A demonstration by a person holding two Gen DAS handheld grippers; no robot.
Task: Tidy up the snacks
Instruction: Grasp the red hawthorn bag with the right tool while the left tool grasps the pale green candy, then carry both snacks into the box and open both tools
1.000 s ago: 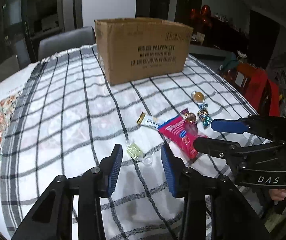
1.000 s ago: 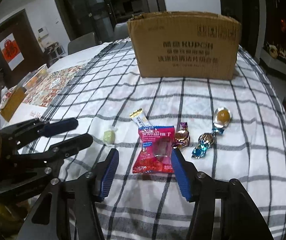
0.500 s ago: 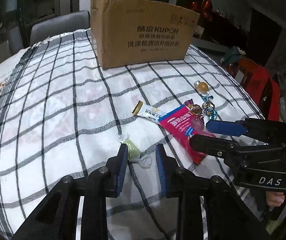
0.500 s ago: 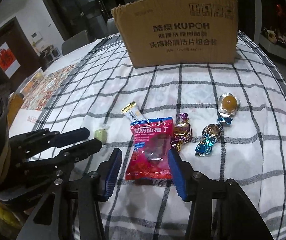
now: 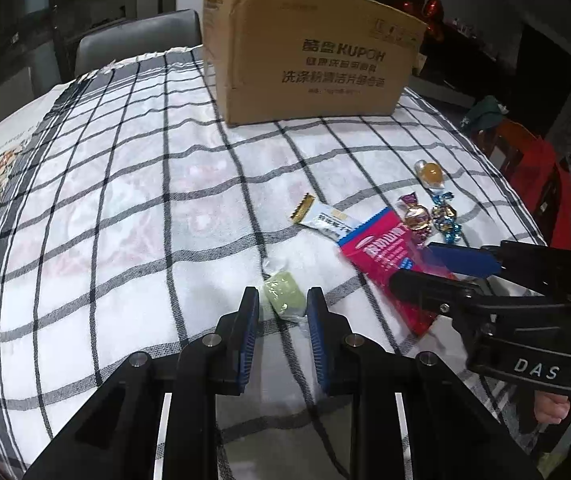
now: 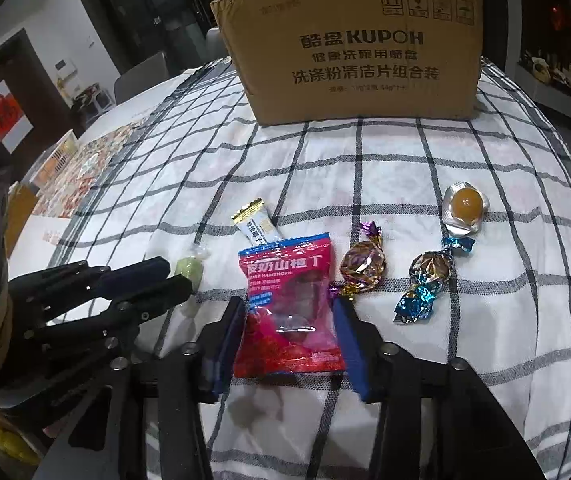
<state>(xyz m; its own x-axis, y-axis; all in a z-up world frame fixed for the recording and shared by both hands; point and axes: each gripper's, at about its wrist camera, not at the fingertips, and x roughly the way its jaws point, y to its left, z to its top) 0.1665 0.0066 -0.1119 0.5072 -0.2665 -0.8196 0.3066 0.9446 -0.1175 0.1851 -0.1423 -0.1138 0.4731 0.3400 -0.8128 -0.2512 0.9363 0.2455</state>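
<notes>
Several snacks lie on the checked tablecloth (image 5: 125, 208) before a cardboard box (image 5: 309, 60). My left gripper (image 5: 282, 304) straddles a pale green wrapped candy (image 5: 283, 298); its jaws stand close on both sides, and contact is unclear. It also shows in the right wrist view (image 6: 190, 270). My right gripper (image 6: 289, 312) is open, its fingers on either side of a red snack packet (image 6: 287, 304), also seen in the left wrist view (image 5: 381, 256). A white and gold bar (image 6: 255, 226), a gold foil candy (image 6: 363, 266), a blue-ended foil candy (image 6: 429, 276) and an amber jelly cup (image 6: 465, 210) lie beyond.
The cardboard box (image 6: 357, 52) stands at the far side of the table. A patterned mat (image 6: 85, 184) lies on the left. A grey chair (image 5: 133, 40) stands behind the table. Red items (image 5: 533, 172) sit off the table's right edge.
Both grippers moved forward and down toward the snacks. The left jaws narrowed around the green candy. The right fingers came to either side of the red packet.
</notes>
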